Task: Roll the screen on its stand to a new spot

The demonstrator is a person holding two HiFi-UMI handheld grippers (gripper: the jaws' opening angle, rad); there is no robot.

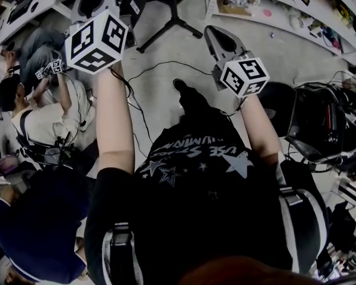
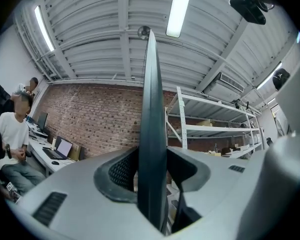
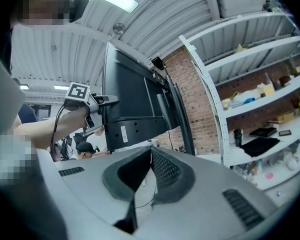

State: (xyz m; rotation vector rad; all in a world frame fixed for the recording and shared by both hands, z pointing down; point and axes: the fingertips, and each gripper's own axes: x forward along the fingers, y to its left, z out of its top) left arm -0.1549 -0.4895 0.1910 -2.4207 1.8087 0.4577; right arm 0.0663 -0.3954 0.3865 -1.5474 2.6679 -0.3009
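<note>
The dark flat screen (image 2: 151, 109) runs edge-on between my left gripper's (image 2: 152, 159) jaws, and both pads press on that edge. From the right gripper view I see the screen's black back (image 3: 135, 109) on its stand pole (image 3: 182, 119), with the left gripper (image 3: 102, 101) clamped on its side edge. In the head view the left gripper's marker cube (image 1: 96, 42) is raised toward the screen at the top, above the stand's black legs (image 1: 169, 25). My right gripper (image 1: 216, 35) hangs free to the right of the stand. Its pads (image 3: 160, 169) meet with nothing between them.
People sit close on the left (image 1: 41, 117), beside desks with laptops (image 2: 60, 149). Black cables (image 1: 160, 67) trail over the grey floor near the stand's legs. White shelving (image 1: 273, 10) lines the far right, and black equipment with cables (image 1: 320, 123) stands on the right.
</note>
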